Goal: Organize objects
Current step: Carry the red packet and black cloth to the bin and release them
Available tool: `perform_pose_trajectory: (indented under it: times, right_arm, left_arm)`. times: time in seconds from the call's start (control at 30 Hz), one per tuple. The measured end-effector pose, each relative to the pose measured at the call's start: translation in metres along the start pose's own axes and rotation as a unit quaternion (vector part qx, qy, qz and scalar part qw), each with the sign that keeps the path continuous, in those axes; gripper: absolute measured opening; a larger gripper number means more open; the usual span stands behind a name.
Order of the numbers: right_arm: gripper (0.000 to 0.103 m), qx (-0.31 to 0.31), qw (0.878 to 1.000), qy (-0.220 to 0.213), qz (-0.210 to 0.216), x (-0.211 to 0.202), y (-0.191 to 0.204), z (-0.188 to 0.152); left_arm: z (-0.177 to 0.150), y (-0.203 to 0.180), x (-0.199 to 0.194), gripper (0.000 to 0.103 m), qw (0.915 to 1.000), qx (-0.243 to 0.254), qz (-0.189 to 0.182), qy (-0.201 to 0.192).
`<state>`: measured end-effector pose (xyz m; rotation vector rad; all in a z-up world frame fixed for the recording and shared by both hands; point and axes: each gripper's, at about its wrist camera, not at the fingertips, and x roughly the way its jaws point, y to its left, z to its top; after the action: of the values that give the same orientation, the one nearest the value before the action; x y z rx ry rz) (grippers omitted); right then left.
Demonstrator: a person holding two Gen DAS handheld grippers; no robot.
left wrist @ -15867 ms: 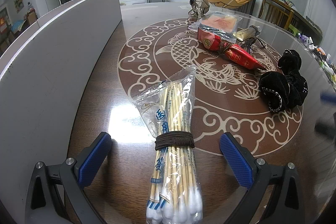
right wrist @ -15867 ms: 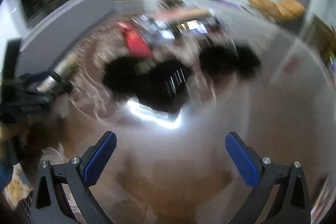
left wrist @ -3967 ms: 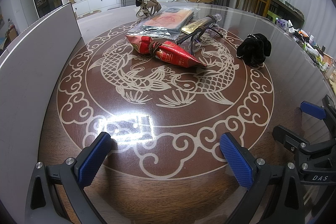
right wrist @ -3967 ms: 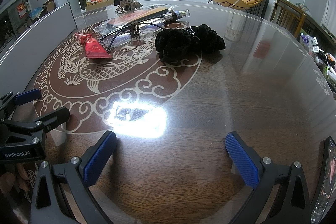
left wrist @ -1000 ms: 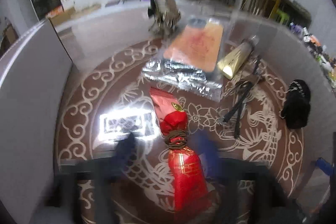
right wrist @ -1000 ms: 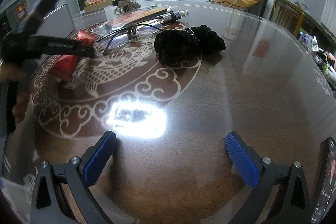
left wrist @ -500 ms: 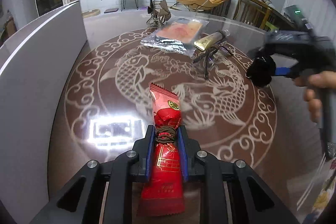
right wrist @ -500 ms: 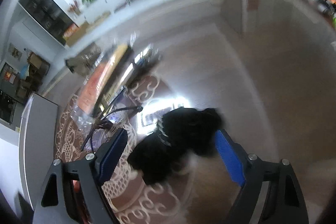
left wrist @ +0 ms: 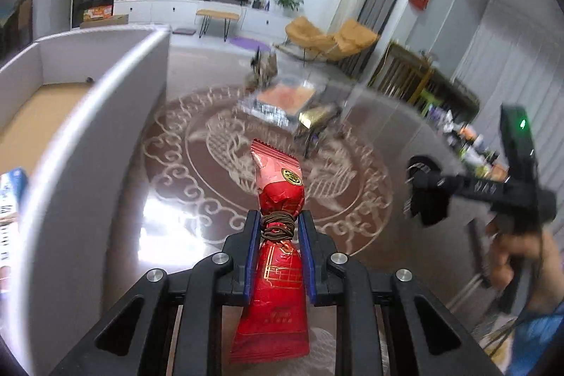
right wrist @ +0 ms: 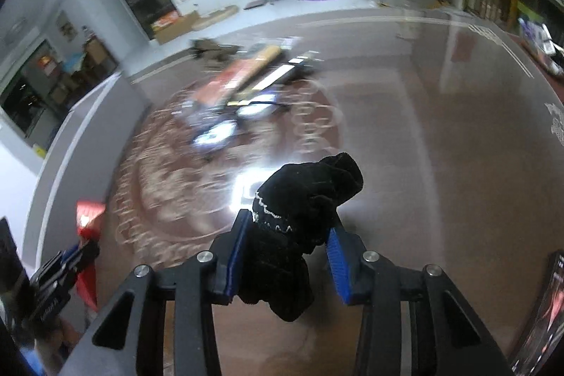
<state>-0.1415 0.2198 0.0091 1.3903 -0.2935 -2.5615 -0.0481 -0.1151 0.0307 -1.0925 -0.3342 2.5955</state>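
Note:
A red snack packet (left wrist: pixel 282 189), tied at its waist with a brown band (left wrist: pixel 278 228), hangs above the table with my left gripper (left wrist: pixel 278 226) shut on the band. A black velvet cloth bundle (right wrist: pixel 310 196) with silver trim sits between the blue pads of my right gripper (right wrist: pixel 287 229). Its jaws are closing on the bundle and hold it off the table. The left wrist view shows the same bundle (left wrist: pixel 428 207) at the right, with a hand behind it. The red packet (right wrist: pixel 88 217) appears low at the left of the right wrist view.
A grey box (left wrist: pixel 98 115) with a cardboard floor stands open along the left, a blue-and-white pack (left wrist: pixel 10 199) inside. Flat foil packets (left wrist: pixel 282 97), a gold tube (left wrist: pixel 317 115) and a black cable lie across the patterned glass table (left wrist: pixel 197 164). A phone (right wrist: pixel 543 305) lies at the right edge.
My left gripper has lifted the red packet and carried it left, near the box wall. My right gripper came down over the black bundle, closed on it and raised it.

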Motion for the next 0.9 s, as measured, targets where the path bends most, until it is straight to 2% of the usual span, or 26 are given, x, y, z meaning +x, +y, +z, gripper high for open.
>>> perform_pose_trajectory:
  times: [0.1,0.17,0.2,0.3,0.4,0.43,0.47,0.5,0.57,0.6,0.67,0.77,0.83,0.9]
  right_arm:
    - [0.042,-0.041,0.997,-0.016,0.056,-0.016,0.066,0.007]
    - [0.042,-0.082,0.991,-0.027,0.105,-0.026,0.124,0.014]
    - [0.042,-0.094,0.988,-0.028,0.122,-0.028,0.144,0.014]
    - [0.042,-0.15,0.969,-0.015,0.194,-0.027,0.235,0.012]
    - [0.044,-0.201,0.951,0.016,0.235,-0.007,0.314,0.0]
    - [0.047,-0.215,0.948,0.026,0.232,0.002,0.333,-0.007]
    - [0.056,-0.227,0.946,0.042,0.226,0.014,0.352,-0.014]
    - [0.075,-0.231,0.944,0.063,0.226,0.028,0.366,-0.021]
    - [0.094,-0.214,0.947,0.092,0.222,0.048,0.374,-0.027]
    - [0.094,-0.2,0.953,0.088,0.21,0.052,0.37,-0.028]
    - [0.094,-0.179,0.964,0.062,0.185,0.05,0.354,-0.024]
    - [0.099,-0.135,0.98,0.015,0.142,0.039,0.303,-0.008]
    - [0.103,-0.099,0.99,-0.018,0.1,0.032,0.256,0.002]
    - [0.103,-0.075,0.996,-0.034,0.039,0.033,0.204,0.006]
  left_arm:
    - [0.015,0.018,-0.047,0.021,0.9994,-0.017,-0.005,-0.031]
    - [0.023,0.035,-0.076,0.021,0.9984,-0.02,0.012,-0.05]
    - [0.026,0.049,-0.091,0.021,0.9976,-0.025,0.027,-0.059]
    - [0.029,0.097,-0.124,0.021,0.9933,-0.043,0.086,-0.063]
    - [0.023,0.153,-0.134,0.021,0.9835,-0.07,0.164,-0.031]
    - [0.019,0.168,-0.134,0.022,0.9777,-0.079,0.194,-0.017]
    - [0.015,0.181,-0.133,0.027,0.9711,-0.089,0.221,-0.004]
    - [0.01,0.195,-0.134,0.044,0.9641,-0.105,0.244,0.008]
    - [0.0,0.214,-0.137,0.066,0.9551,-0.144,0.258,0.019]
    - [-0.005,0.219,-0.143,0.067,0.9537,-0.165,0.251,0.01]
    - [-0.009,0.215,-0.148,0.067,0.9559,-0.172,0.238,-0.004]
    - [-0.004,0.185,-0.147,0.068,0.965,-0.143,0.219,-0.018]
    - [0.003,0.15,-0.146,0.068,0.9751,-0.107,0.191,-0.032]
    - [0.011,0.111,-0.146,0.075,0.9841,-0.072,0.157,-0.044]
